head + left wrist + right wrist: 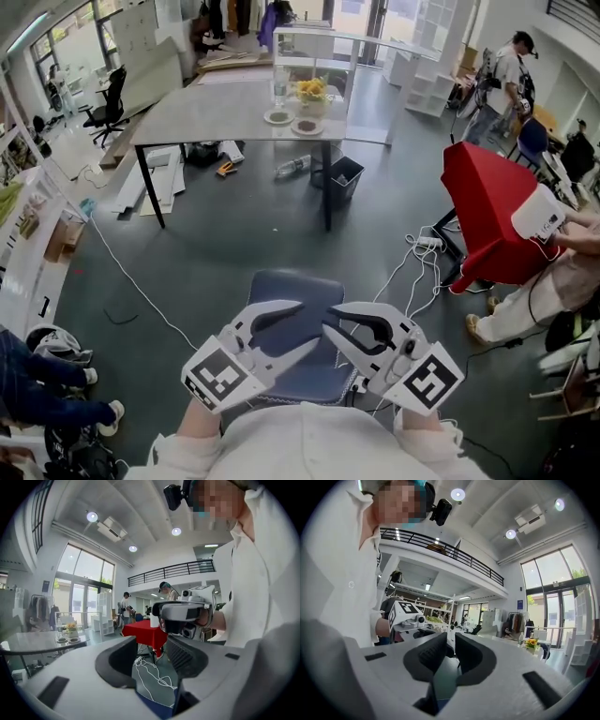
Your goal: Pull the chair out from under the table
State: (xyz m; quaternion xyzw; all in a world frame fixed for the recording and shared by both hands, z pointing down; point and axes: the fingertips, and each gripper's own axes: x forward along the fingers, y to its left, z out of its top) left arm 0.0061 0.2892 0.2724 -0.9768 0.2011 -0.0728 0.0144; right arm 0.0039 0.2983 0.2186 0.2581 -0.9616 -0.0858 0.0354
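1. Head view puts both tools close in front of the person's chest. The left gripper (309, 324) and the right gripper (327, 319) are turned tip to tip over a blue seat.
2. The left gripper's own view shows its jaws well apart. Only floor, a white cable and a corner of blue fabric show through the gap, so it holds nothing.
3. The right gripper's view shows its jaws drawn nearly together with a thin slit between the pads. Nothing is in that slit, so it is empty too.
4. The chair (298, 323) stands directly below the grippers, at the person's feet. The table (211, 112) is well apart from it across bare floor, and no part of the chair is under the top.
5. From where I stand, the pull looks finished, and what remains is to part cleanly from the chair.
6. To do that well, I'd keep both tools up and off the seat so nothing nudges it back.
7. If it needs more room, I'd take the seat edge with both grippers and draw it straight back.
8. The white cables (424, 267) trail just beside the chair on the right and could snag a leg or a foot.
9. Further right, a person handles something under a red cover (483, 211), so keep any move away from that side.
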